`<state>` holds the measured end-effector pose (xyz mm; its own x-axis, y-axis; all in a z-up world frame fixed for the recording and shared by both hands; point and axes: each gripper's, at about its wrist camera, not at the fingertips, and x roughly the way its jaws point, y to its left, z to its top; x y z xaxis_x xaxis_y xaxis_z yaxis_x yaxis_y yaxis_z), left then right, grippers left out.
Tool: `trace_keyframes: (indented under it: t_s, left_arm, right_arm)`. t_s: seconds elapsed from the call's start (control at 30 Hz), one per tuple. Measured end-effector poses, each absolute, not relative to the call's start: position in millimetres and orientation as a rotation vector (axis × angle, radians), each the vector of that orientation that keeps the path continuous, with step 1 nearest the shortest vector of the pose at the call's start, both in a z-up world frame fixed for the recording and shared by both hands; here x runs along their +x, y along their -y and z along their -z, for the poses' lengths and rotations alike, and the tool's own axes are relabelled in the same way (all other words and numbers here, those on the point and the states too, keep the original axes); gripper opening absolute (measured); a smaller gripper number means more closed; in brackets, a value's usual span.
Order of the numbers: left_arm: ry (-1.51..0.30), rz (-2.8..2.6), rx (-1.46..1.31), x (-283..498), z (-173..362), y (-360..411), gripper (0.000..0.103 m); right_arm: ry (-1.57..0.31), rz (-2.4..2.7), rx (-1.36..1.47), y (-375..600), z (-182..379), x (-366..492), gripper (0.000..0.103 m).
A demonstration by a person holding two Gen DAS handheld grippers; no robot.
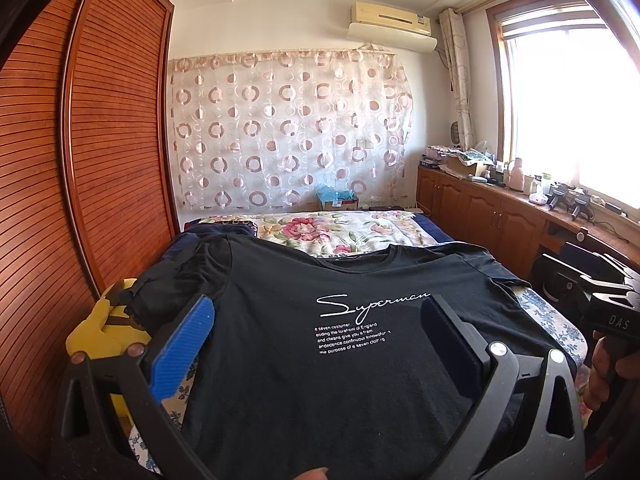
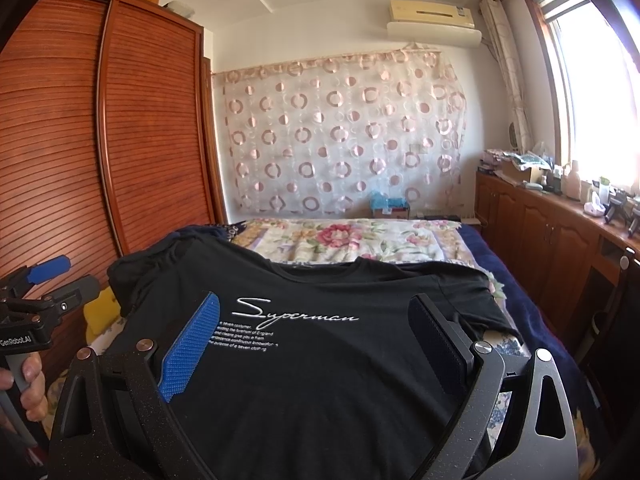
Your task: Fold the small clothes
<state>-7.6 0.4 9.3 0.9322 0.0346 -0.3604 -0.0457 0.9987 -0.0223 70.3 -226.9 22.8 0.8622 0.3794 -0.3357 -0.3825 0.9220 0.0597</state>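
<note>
A black T-shirt (image 1: 328, 380) with white "Superman" lettering lies spread flat, front up, on the bed, collar at the far end. It also shows in the right wrist view (image 2: 320, 380). My left gripper (image 1: 320, 312) hovers open above the shirt's lower half, its blue finger at left and black finger at right, holding nothing. My right gripper (image 2: 314, 312) is likewise open above the shirt, empty. The right gripper's body shows at the right edge of the left wrist view (image 1: 600, 300), and the left gripper's body at the left edge of the right wrist view (image 2: 40, 292).
The bed carries a floral quilt (image 1: 332, 232) beyond the shirt. A yellow plush toy (image 1: 104, 328) lies at the bed's left edge by the wooden wardrobe (image 1: 80, 160). A wooden cabinet (image 1: 500, 216) with clutter runs along the right wall under the window.
</note>
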Motion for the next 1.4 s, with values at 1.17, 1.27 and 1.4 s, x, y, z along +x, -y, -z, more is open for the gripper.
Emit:
trace_keyframes:
  t_s: [1.17,1.27,1.4]
  left_arm:
    - [-0.364,-0.043,-0.023,-7.8,-11.9,-0.4,0.103]
    - [-0.364,-0.042,-0.023,-7.7,-11.9,-0.1,0.103]
    - [-0.365,-0.042,-0.022,-7.4,-13.6,0.7,0.103]
  right_arm:
    - [-0.343,-0.400,-0.007,225.6,-27.0,68.0,0.097]
    - [-0.343,-0.401,-0.006,226.1,-28.8,68.3,0.097]
    - [-0.342,-0.402,-0.006,225.9,-26.5,68.0,0.097]
